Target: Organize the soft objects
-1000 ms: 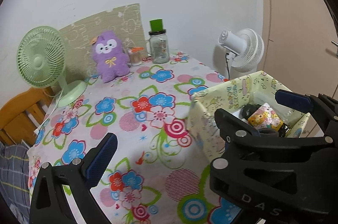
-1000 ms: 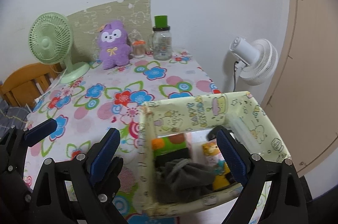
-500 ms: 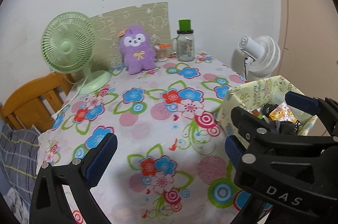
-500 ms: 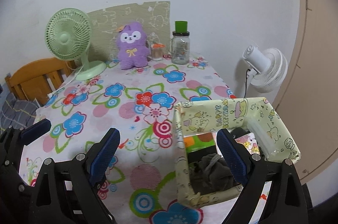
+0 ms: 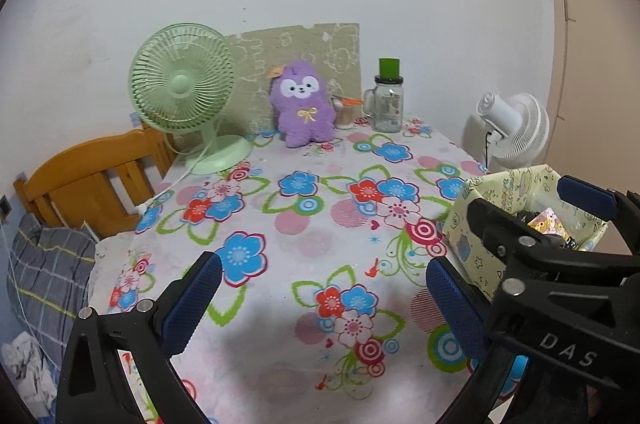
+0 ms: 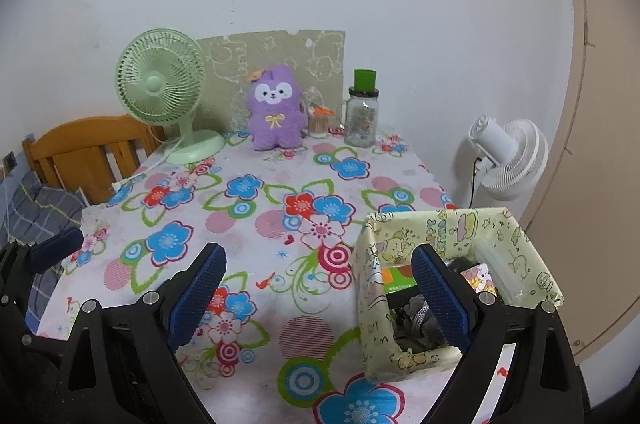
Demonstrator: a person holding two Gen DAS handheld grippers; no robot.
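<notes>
Both the left gripper (image 5: 320, 298) and right gripper (image 6: 318, 286) are held wide open, nothing gripped, purple plushie (image 6: 275, 114) left sitting by the wall.

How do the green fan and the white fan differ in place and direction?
The green fan stands on the table at its far left corner; the white fan stands off the table, beyond its right edge. The green fan faces the camera; the white fan shows its back. Both have round grilles.

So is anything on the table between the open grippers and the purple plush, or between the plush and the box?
Nothing visible. Bare tablecloth runs from both grippers to the plush at the far edge, and from there to the box. The green fan, small cup and jar only flank the plush.
</notes>
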